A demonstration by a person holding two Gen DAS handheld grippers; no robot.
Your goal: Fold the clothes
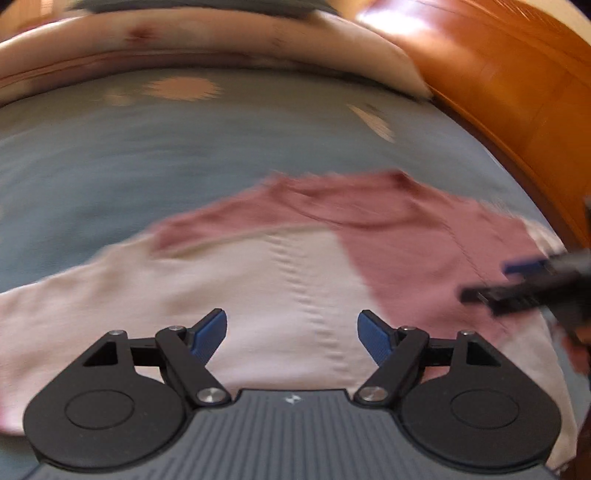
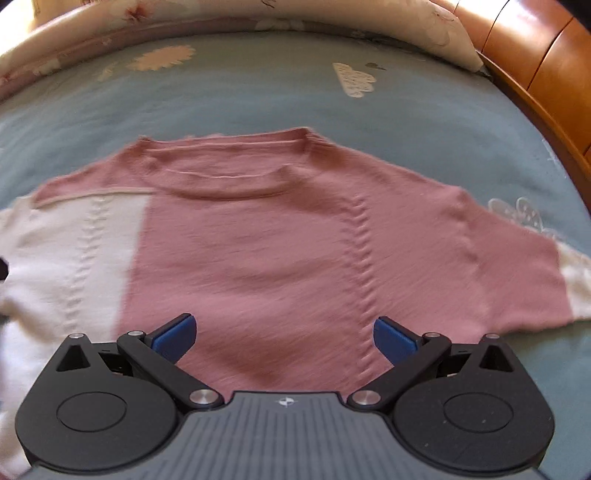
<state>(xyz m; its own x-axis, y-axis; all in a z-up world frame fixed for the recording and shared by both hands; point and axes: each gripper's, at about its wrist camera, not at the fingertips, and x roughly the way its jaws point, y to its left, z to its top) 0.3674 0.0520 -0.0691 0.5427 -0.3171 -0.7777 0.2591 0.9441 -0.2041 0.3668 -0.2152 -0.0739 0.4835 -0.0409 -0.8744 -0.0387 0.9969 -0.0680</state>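
- My left hand-held gripper (image 1: pixel 291 338) stood wide open above the white panel of the sweater (image 1: pixel 280 295), its blue pads (image 1: pixel 208 334) spread apart with nothing between them.
- My right hand-held gripper (image 2: pixel 285 339) was spread just as wide over the pink part of the sweater (image 2: pixel 258 258), pads clear of the knit and gripping nothing.
- The sweater lay flat and spread out on the bed (image 2: pixel 258 96), front up, its neckline (image 2: pixel 229 177) turned toward the far edge of the bed, where the pillows were.
- It was a two-colour knit: dusty pink across the shoulders and most of the body, white down one side panel (image 2: pixel 66 258), with a white cuff (image 2: pixel 580 288) ending the pink sleeve on the other side.
- That pink sleeve reached out toward the bed edge that runs along the wooden frame (image 2: pixel 546 74).
- Two raised knitted seams ran down the body, one in the white panel and one in the pink.
- The bed wore a grey-blue sheet printed with pale flowers (image 2: pixel 164 57).
- A floral pillow (image 2: pixel 424 26) sat at the far corner, touching the wooden frame.
- In the left wrist view, much blurred, the tip of my right hand-held gripper showed over the pink sleeve near the frame-side edge.
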